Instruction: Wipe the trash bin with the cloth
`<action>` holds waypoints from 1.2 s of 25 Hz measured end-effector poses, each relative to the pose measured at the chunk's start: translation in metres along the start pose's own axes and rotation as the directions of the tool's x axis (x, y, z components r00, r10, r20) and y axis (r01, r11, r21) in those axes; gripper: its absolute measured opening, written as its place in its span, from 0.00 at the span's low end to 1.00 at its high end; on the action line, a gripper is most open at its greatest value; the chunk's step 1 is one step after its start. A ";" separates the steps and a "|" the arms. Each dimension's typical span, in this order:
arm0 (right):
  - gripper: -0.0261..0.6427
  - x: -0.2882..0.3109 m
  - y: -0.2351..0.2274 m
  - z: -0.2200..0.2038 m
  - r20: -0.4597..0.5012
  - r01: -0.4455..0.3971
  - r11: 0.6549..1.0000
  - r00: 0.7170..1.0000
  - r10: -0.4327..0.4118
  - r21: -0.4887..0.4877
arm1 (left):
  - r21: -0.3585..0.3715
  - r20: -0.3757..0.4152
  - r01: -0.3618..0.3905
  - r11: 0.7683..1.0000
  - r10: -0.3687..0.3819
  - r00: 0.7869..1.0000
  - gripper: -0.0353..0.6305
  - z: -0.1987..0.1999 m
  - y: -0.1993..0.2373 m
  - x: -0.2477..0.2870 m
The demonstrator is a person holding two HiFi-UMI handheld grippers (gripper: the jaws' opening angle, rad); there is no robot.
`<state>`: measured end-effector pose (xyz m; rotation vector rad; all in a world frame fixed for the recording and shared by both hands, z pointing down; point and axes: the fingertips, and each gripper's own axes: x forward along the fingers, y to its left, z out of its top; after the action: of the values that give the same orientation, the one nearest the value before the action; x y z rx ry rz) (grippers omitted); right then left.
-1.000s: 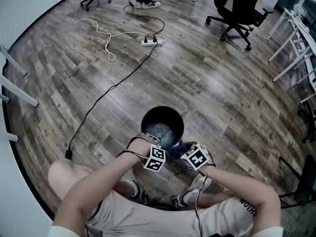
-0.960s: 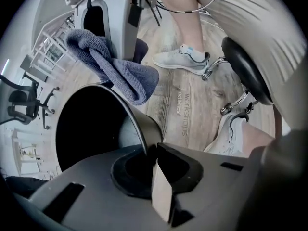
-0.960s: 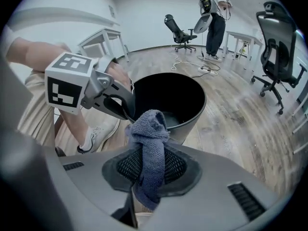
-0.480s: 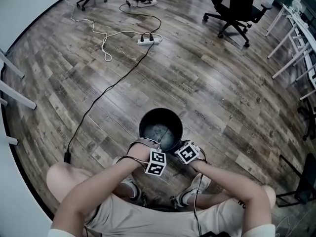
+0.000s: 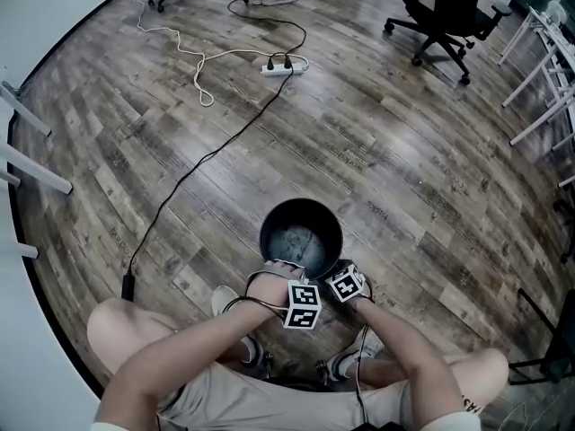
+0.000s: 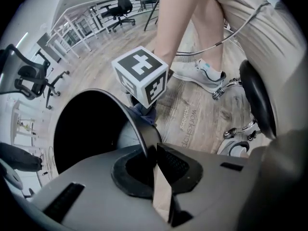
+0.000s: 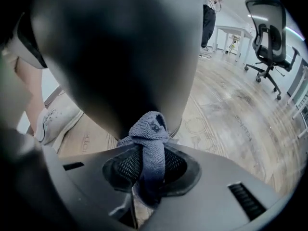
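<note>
Grey cloth, clamped in the right hand-held gripper, presses against the outside of the trash bin on the floor. Left hand-held gripper is closed on the rim, apparently steadying it.

Trash bin stands on the floor, just before the seated person's knees. Left claw sits at the bin's near rim, closed astride the rim wall, one jaw inside and one outside. Right claw is just right of it, against the bin's near outer wall. Cloth is clamped between its jaws, touching that wall. Power strip lies well beyond the bin, with an office chair further back right.
</note>
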<state>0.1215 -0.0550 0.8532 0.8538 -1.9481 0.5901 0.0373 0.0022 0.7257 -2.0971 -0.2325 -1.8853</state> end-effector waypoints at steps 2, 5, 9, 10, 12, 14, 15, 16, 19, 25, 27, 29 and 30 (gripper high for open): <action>0.16 0.012 0.001 -0.008 0.020 -0.006 0.999 1.000 0.007 -0.040 | -0.021 0.007 0.002 1.000 -0.002 1.000 0.11 0.003 0.000 0.000; 0.16 0.027 0.006 -0.021 -0.008 -0.030 0.997 1.000 0.029 -0.064 | -0.029 0.017 -0.004 1.000 0.004 1.000 0.11 0.008 0.001 0.002; 0.16 0.016 0.012 -0.018 -0.038 0.000 1.000 0.999 0.001 0.015 | -0.053 0.080 0.033 0.998 -0.029 0.996 0.15 0.012 -0.003 0.002; 0.16 0.009 0.016 -0.020 -0.045 -0.006 0.999 0.999 0.008 0.045 | -0.054 0.094 0.045 0.998 -0.040 0.995 0.18 0.013 -0.005 0.001; 0.16 -0.007 0.022 -0.020 -0.051 -0.033 0.996 0.998 0.038 0.087 | -0.040 0.115 0.043 0.998 -0.039 0.993 0.20 0.015 -0.004 -0.005; 0.16 -0.028 0.026 -0.015 -0.049 -0.059 0.994 0.997 0.064 0.087 | -0.001 0.134 0.037 0.999 -0.037 0.990 0.21 0.018 -0.001 -0.015; 0.16 -0.040 0.028 -0.010 -0.042 -0.072 0.994 0.996 0.075 0.078 | 0.042 0.135 0.036 0.998 -0.041 0.990 0.22 0.018 -0.001 -0.019; 0.16 -0.055 0.029 -0.004 -0.033 -0.081 0.995 0.996 0.084 0.064 | 0.104 0.126 0.030 0.994 -0.043 0.991 0.23 0.015 -0.003 -0.023; 0.16 -0.096 0.031 0.019 -0.006 -0.083 0.996 0.997 0.083 0.031 | 0.283 0.063 0.002 0.959 -0.021 0.998 0.25 -0.003 -0.006 -0.022; 0.16 -0.155 0.043 0.058 0.031 -0.100 0.993 0.995 0.098 0.062 | 0.348 -0.045 0.038 0.937 -0.024 0.999 0.26 -0.037 -0.011 -0.007; 0.16 -0.164 0.049 0.069 0.042 -0.110 0.992 0.993 0.107 0.068 | 0.339 -0.045 0.034 0.940 -0.020 0.999 0.26 -0.038 -0.015 -0.001; 0.16 -0.165 0.054 0.079 0.057 -0.112 0.990 0.993 0.108 0.082 | 0.328 -0.035 0.028 0.944 -0.018 0.999 0.26 -0.037 -0.019 0.006; 0.16 -0.163 0.055 0.082 0.061 -0.110 0.990 0.993 0.105 0.090 | 0.322 -0.029 0.024 0.947 -0.016 0.999 0.25 -0.036 -0.019 0.008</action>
<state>0.0933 -0.0221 0.6672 0.8343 -2.0401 0.7328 -0.0016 0.0077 0.7385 -1.8552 -0.5206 -1.7469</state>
